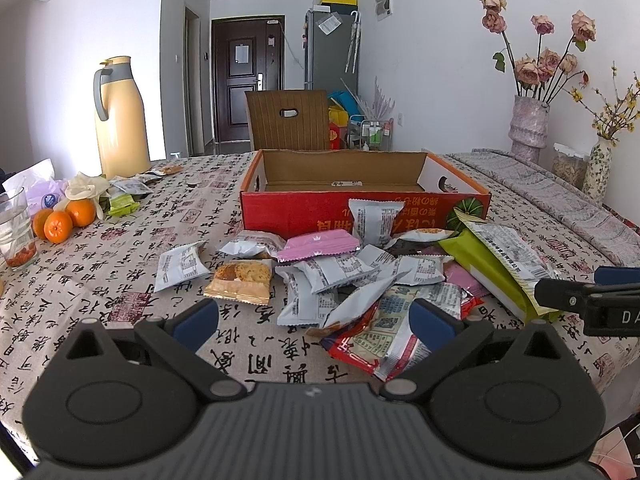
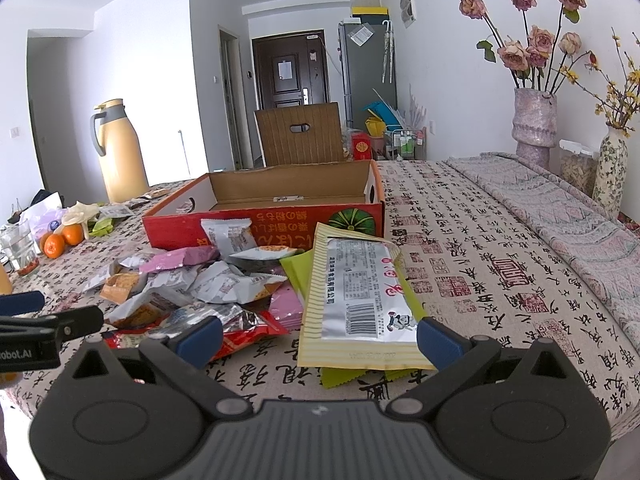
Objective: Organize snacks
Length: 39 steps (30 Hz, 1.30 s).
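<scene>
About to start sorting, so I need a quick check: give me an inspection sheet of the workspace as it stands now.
Surface: table under a calligraphy-print cloth; a folded patterned cloth lies along its far right edge.
Job's things: red cardboard box, open, nearly empty; snack packets piled loose in front of it; long green packet at the pile's right.
Clutter: oranges, glass, yellow thermos jug, more wrappers at the far left.
Grippers: left gripper open, holding nothing, facing the pile; right gripper open, its fingers either side of the green packet's near end.
Cables: nothing seen.
Surroundings: chair, vases of flowers, fridge, door.
</scene>
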Available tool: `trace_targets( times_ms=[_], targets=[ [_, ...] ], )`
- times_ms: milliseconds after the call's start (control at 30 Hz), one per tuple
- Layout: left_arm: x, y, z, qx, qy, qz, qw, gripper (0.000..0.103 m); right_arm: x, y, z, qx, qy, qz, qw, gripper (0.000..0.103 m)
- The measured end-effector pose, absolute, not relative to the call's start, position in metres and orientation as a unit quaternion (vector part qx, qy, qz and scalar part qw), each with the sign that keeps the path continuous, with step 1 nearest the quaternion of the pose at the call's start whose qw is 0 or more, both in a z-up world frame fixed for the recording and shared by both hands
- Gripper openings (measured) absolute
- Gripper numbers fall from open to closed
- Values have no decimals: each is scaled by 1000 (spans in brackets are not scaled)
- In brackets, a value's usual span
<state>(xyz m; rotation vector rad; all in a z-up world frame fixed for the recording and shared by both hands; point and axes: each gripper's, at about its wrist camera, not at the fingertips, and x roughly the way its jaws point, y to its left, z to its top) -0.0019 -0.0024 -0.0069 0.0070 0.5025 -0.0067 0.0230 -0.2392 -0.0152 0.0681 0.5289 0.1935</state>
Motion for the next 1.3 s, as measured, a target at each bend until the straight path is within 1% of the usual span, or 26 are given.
trace_targets(
  times_ms=[333, 733, 800, 867, 933, 1033, 1100, 1133, 1233, 1267, 1300],
  targets=[
    [16, 2, -8, 2, 257, 3, 966, 103, 41, -244, -21, 29, 267, 90, 959, 103],
    [45, 5, -9, 3, 270, 14, 963, 103, 98, -253, -31, 28, 302, 95, 948, 102],
    [49, 5, -11, 1, 274, 15, 962, 103, 107, -253, -34, 23, 307, 96, 946, 97],
    [53, 6, -13, 0, 279, 17, 960, 103, 115, -254, -37, 24, 312, 99, 944, 88],
    [55, 6, -14, 0, 282, 16, 959, 103, 121, -255, -40, 33, 318, 107, 941, 85],
    [57, 6, -16, 0, 285, 17, 959, 103, 124, -253, -45, 41, 327, 118, 937, 74],
    [58, 6, -16, -1, 286, 18, 958, 103, 123, -252, -46, 44, 321, 116, 939, 73],
    [58, 6, -17, -1, 287, 18, 958, 103, 121, -252, -46, 50, 318, 116, 940, 68],
    [59, 7, -18, -4, 290, 18, 957, 103, 117, -253, -46, 59, 313, 120, 940, 60],
    [58, 8, -18, -5, 290, 18, 957, 103, 114, -253, -46, 60, 311, 121, 941, 55],
    [58, 8, -18, -6, 290, 18, 957, 103, 112, -252, -45, 61, 309, 124, 941, 53]
  ],
)
